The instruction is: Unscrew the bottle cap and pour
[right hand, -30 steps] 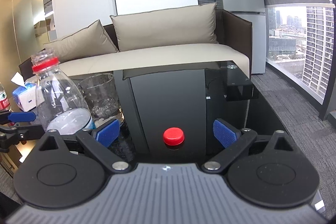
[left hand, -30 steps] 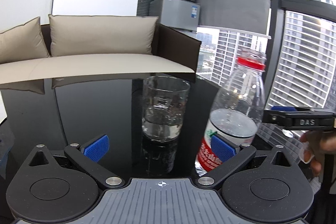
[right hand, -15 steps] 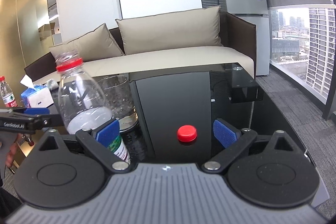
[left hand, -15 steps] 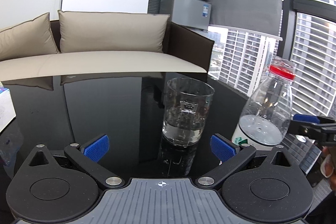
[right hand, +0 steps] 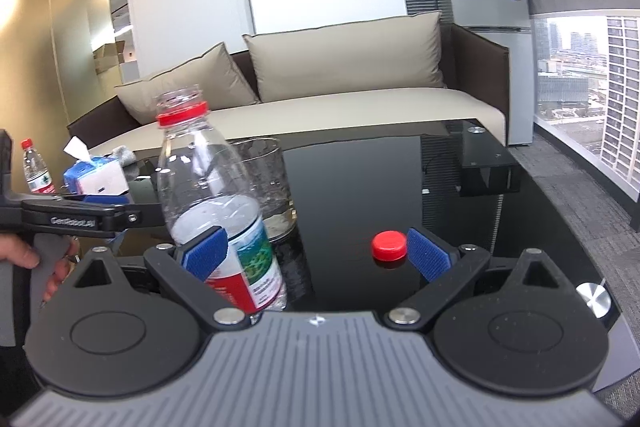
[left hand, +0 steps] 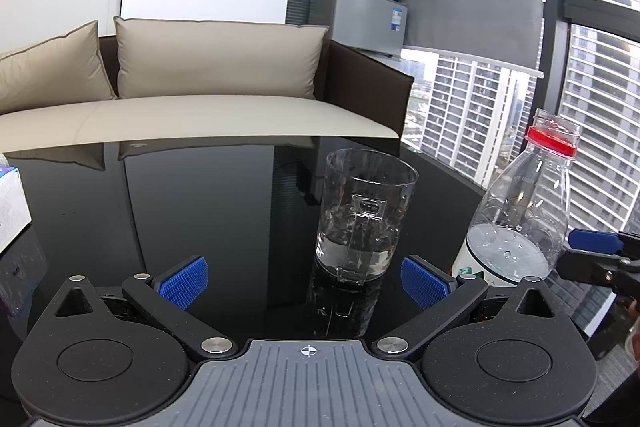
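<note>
While the black glass table [right hand: 400, 163] fills both views, the uncapped bottle [right hand: 208, 195] stands upright on it, its base hidden behind the right gripper [right hand: 316, 253], whose jaws are wide apart. Just beyond the bottle stands the glass [left hand: 366, 219], holding a little water. Right of the bottle lies the red cap [right hand: 389, 246]. Empty, the left gripper [left hand: 304, 281] has jaws spread; a second ago one pad overlapped the bottle.

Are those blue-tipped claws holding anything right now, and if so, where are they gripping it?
Nothing is held. Both the left gripper and the right gripper are open. The bottle stands by itself on the table, uncapped, and its red cap lies loose.
</note>
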Motion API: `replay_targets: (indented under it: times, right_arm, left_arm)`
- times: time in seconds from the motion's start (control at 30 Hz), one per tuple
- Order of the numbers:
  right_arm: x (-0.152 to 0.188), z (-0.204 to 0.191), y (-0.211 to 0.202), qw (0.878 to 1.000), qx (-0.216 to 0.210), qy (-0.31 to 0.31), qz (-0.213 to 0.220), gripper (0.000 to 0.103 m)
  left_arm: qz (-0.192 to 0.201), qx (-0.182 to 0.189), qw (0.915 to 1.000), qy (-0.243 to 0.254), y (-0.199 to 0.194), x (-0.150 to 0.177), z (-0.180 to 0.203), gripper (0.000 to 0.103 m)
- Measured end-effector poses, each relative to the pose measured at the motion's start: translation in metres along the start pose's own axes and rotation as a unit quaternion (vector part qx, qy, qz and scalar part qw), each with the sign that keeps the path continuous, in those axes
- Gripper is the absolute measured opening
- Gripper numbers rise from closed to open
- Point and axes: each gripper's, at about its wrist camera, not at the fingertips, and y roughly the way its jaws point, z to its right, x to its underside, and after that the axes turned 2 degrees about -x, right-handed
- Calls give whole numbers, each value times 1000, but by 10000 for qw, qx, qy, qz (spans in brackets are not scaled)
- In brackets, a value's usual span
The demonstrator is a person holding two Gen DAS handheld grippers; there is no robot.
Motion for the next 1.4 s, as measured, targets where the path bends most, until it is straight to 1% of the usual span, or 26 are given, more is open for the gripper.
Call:
replay_targets:
  times: [0.17,0.27,1.2,1.23,1.4]
  right_arm:
    - [2,-11,0,9995,-221,-183,-92,98]
    - [-1,-10,11,9992,-297,-215,-161,98]
    - [-1,-33,38,9969,-510,-389,-466,98]
    - [6,-24,40,9969,-516,-382,-462,98]
    - [7,-22,40,9970,-504,-359,-463,98]
  left_arm:
    - [-11,4,10000,21,3,0,2,102]
    - [-22,-6,10000,6,4,1,1,102]
    - [-59,11,10000,-14,9,0,-1,102]
    - [-62,12,10000,-10,9,0,-1,102]
    - [-78,18,10000,-12,8,2,1,102]
